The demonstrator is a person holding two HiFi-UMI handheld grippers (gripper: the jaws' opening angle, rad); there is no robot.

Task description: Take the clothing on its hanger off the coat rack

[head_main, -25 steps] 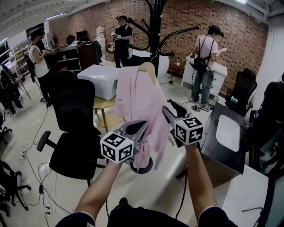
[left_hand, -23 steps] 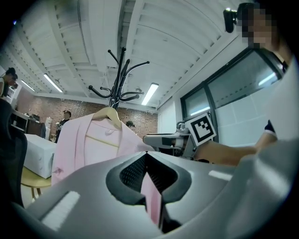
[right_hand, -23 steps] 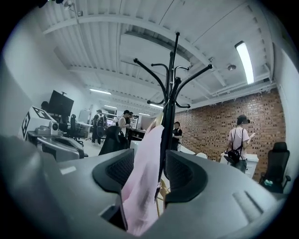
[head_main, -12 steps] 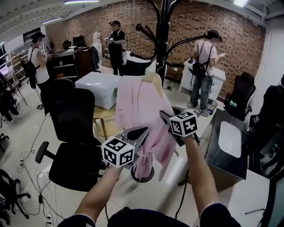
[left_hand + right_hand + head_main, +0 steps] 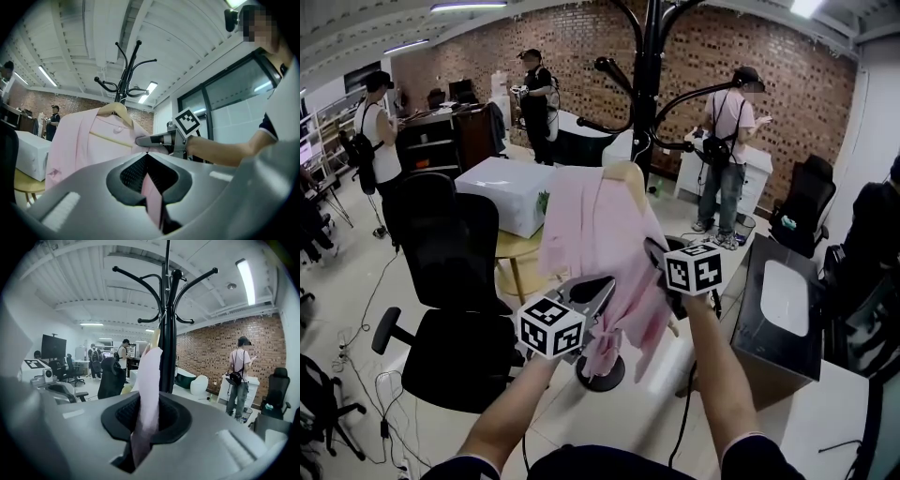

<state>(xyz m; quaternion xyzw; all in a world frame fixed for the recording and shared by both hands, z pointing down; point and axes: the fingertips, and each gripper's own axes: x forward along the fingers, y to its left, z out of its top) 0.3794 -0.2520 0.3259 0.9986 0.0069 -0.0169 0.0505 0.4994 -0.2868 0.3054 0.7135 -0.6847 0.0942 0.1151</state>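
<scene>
A pink shirt (image 5: 598, 230) hangs on a wooden hanger (image 5: 624, 174) from the black coat rack (image 5: 651, 84). My left gripper (image 5: 598, 292) is shut on the shirt's lower hem, and pink cloth (image 5: 152, 197) runs down between its jaws. At the shirt's right side my right gripper (image 5: 655, 253) has its jaws closing, with a fold of the pink shirt (image 5: 149, 380) pinched between them. The rack's post (image 5: 167, 329) stands just behind that fold. In the left gripper view the hanger (image 5: 112, 108) and the right gripper (image 5: 143, 139) show against the shirt.
A black office chair (image 5: 455, 272) stands at the left, close to the shirt. Behind it a white box (image 5: 502, 178) lies on a yellow table. A black cabinet (image 5: 778, 300) is at the right, a white tabletop (image 5: 825, 412) lower right. Three people stand at the back. Cables lie on the floor.
My right gripper's jaws have come together on the shirt's right side. My left gripper keeps its hold on the hem. Both grippers have shifted only a little.
</scene>
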